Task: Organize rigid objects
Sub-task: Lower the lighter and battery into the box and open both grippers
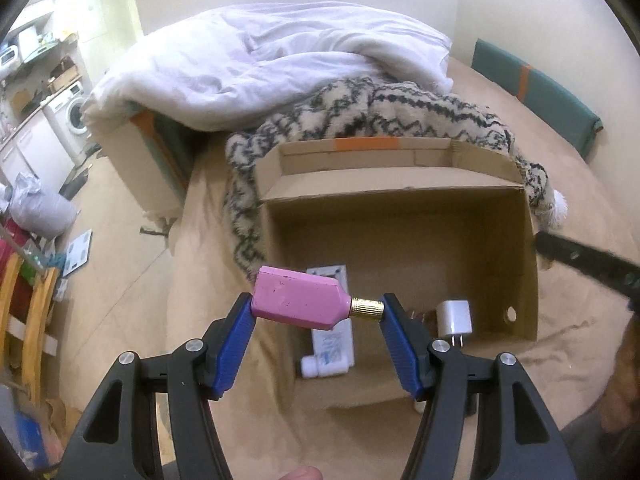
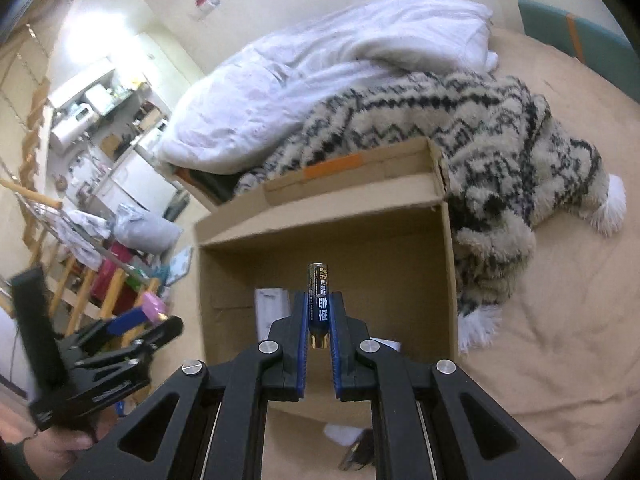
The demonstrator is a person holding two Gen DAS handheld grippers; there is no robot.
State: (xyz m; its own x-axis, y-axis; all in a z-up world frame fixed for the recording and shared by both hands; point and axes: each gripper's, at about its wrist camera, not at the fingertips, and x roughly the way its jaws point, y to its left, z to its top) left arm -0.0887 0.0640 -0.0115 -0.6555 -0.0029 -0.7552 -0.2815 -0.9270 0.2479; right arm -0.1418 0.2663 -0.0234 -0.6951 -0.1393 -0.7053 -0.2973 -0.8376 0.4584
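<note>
Cardboard box: open-topped, on tan bedding beside patterned fleece blanket.
Left gripper: clamped end to end on pink bottle with gold cap, above the box's near-left corner.
Right gripper: pinching dark blue battery upright above the box.
Box contents: white charger, white tube.

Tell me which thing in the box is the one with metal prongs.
The white charger, by the box's right wall, prongs pointing toward the camera. The other white item to its left is a longer flat pack with a cap, no prongs.
</note>
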